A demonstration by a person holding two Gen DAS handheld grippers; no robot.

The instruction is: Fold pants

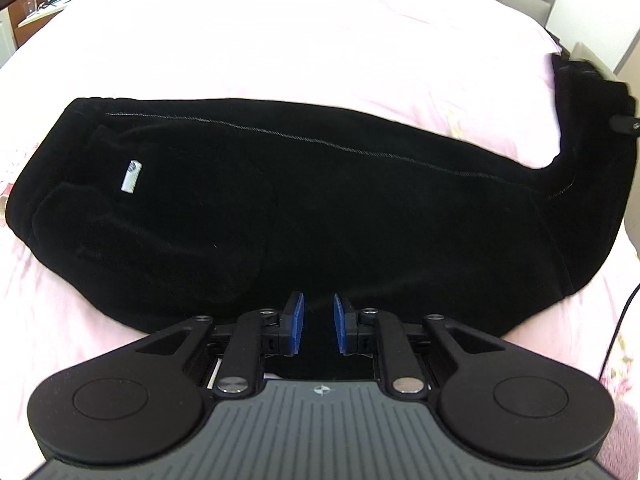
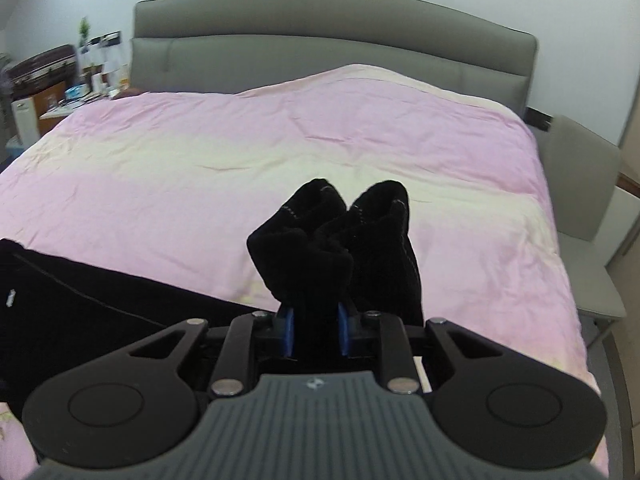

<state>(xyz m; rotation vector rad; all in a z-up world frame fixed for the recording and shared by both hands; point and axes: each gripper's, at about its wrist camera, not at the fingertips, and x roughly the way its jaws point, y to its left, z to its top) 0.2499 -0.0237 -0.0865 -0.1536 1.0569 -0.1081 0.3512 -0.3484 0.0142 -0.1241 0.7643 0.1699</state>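
— Left hand-held gripper point(image 1: 319, 328)?
— Level, jaws parted, empty, over the black pants point(image 1: 280, 200) lying on the pink bed point(image 1: 320, 40).
— Right hand-held gripper point(image 2: 314, 334)?
— Clamping the raised pant cuffs point(image 2: 336, 232).

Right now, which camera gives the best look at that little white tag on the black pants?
The left wrist view: the white tag sits large and unobstructed on the black pants near their left end. The right wrist view shows the same tag only as a tiny sliver at its left edge.
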